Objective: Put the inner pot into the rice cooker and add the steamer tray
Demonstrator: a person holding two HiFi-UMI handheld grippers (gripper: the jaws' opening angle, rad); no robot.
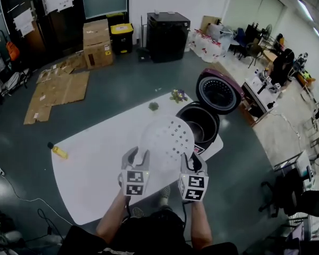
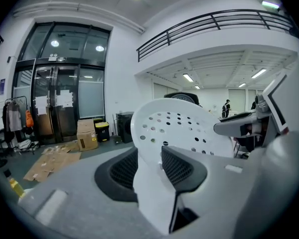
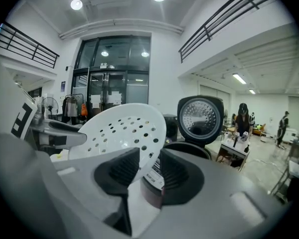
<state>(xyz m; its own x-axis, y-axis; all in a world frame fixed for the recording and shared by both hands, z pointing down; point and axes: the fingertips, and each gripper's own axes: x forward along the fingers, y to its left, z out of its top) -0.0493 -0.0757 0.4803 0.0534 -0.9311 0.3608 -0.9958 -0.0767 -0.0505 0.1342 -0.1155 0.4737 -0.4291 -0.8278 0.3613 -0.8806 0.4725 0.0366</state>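
A white perforated steamer tray [image 1: 167, 138] hangs above the white table [image 1: 95, 169], just left of the rice cooker [image 1: 202, 125]. The cooker's lid [image 1: 219, 91] stands open, and a dark inner pot [image 1: 198, 127] sits inside. My left gripper [image 1: 139, 156] is shut on the tray's near-left rim and my right gripper [image 1: 193, 159] on its near-right rim. In the left gripper view the pads [image 2: 177, 166] clamp the tray [image 2: 182, 128]. In the right gripper view the tray [image 3: 122, 128] is pinched the same way, with the cooker [image 3: 187, 151] and its lid [image 3: 201, 117] just beyond.
A small yellow item [image 1: 59, 152] lies at the table's left edge. Two small green things [image 1: 153, 106] [image 1: 177, 95] sit near its far edge. On the floor beyond are cardboard boxes [image 1: 98, 42] and a black cabinet [image 1: 167, 35]. People stand at the far right [image 3: 242, 121].
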